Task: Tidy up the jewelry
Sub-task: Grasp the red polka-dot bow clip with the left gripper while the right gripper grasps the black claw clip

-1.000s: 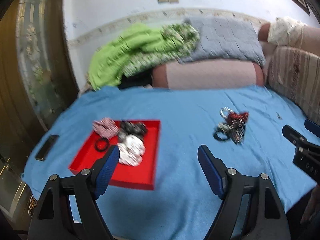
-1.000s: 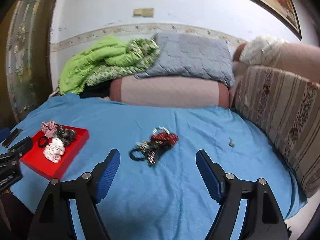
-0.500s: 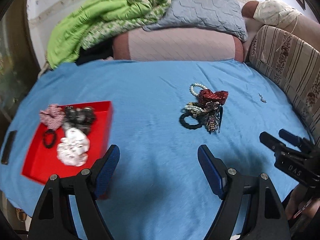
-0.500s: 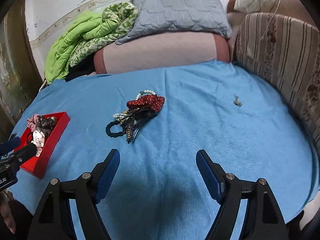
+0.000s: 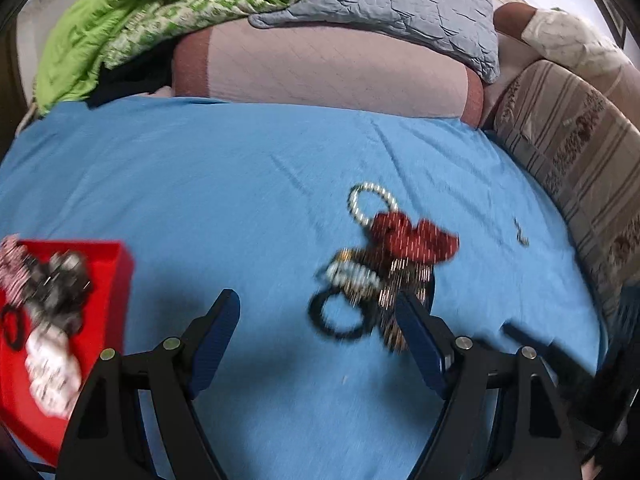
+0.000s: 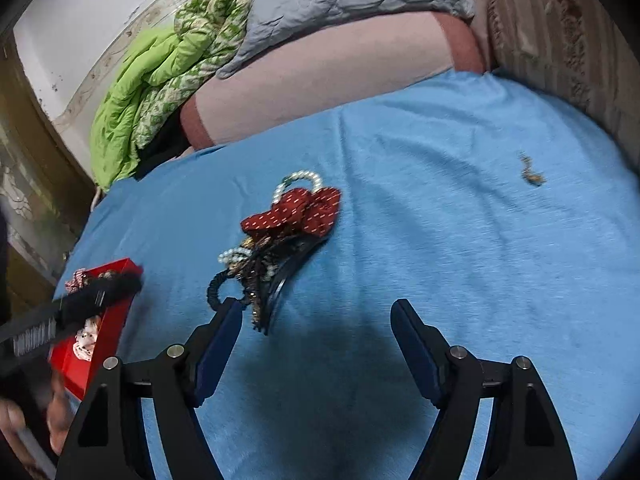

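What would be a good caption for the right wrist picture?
Open tool nears a tangled jewelry pile on a blue sheet; red tray at left.

Bare blue bedsheet (image 6: 460, 240) open before us, jewelry heap (image 6: 276, 240) at centre, red tray (image 5: 116, 280) blocking left, cushions (image 5: 320, 72) walling the far edge, small trinket (image 6: 530, 174) lying right

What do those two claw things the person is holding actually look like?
Each gripper is a black, angular plastic frame that forks into two fingers, with round silver bolt heads at the joints. The left gripper and right gripper match: the fingers end in flat, dark blue pads. White lettering, too blurred to read, runs along the left gripper's side in the right wrist view.
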`<state>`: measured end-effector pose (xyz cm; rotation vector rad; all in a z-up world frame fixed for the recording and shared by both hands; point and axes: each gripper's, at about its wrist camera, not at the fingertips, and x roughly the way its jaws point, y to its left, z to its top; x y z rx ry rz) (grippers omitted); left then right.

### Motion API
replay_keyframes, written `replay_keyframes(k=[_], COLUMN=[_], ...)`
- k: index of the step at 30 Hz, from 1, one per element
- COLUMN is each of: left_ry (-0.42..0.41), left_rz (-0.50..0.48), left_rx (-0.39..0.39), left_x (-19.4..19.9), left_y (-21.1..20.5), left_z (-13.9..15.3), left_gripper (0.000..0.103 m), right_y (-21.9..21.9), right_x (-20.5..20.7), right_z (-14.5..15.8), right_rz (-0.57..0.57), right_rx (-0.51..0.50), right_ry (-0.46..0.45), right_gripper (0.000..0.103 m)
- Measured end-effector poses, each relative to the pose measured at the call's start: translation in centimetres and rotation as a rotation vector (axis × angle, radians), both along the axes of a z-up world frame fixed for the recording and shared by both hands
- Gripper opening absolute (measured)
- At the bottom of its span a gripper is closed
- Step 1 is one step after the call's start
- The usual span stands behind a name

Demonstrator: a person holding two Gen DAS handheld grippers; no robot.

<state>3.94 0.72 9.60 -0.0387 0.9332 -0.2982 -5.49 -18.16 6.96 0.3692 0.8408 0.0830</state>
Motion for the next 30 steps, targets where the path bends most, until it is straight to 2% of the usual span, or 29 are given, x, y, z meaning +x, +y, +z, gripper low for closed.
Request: replay_keyframes(k=[6, 13, 19, 20, 21, 22, 23, 24, 26, 27, 30], left_ry=[0.048, 0.126, 0.159, 0.161, 0.166, 0.182, 0.196, 0.213, 0.214, 0.212, 0.194], left_rz=[-0.061, -0.145, -0.192, -0.202, -0.219, -0.238, -0.246, -0.252, -0.262, -0.266, -0.262], left_rx=[-0.041, -0.043, -0.026, -0.018, -0.008, -0.002, -0.003, -0.003, -0.021, -0.023, -0.028], left_x=[5.2, 8.7, 9.5, 9.5, 9.5, 9.5, 9.6, 9.7, 9.5, 9.3, 8.7], left_y=[-3.2, -6.7, -8.7, -9.0, -9.4, -9.8, -10.0, -10.2, -10.1, -10.1, -9.6], left_z=[-0.8, -3.6, -4.8, -4.9, -5.1, -5.3, -5.5, -5.7, -5.6, -5.5, -4.8], left_gripper=[0.079, 0.079, 0.078, 0.069, 0.052, 0.041, 0.018, 0.006, 0.005, 0.004, 0.004], right_y=[0.9, 1.1, 2.0, 2.1, 2.3, 2.5, 2.6, 2.7, 2.9, 3.0, 3.1], right_x=[2.1, 3.6, 4.6, 4.8, 4.9, 5.0, 5.0, 5.1, 5.1, 5.0, 4.5], right_z=[-2.1, -3.0, -3.6, -3.7, -3.7, -3.7, -3.6, -3.6, -3.7, -3.7, -3.3], right_rz=[0.029, 0.063, 0.067, 0.065, 0.061, 0.055, 0.048, 0.046, 0.054, 0.057, 0.065], right_rx=[0.064, 0.129, 0.102, 0.094, 0.083, 0.067, 0.057, 0.052, 0.070, 0.080, 0.080], right_ry=[0.013, -0.002, 0.018, 0.022, 0.028, 0.033, 0.034, 0.037, 0.039, 0.031, 0.019], right_gripper=[0.067, 0.068, 0.068, 0.068, 0.068, 0.063, 0.059, 0.052, 0.044, 0.032, 0.031])
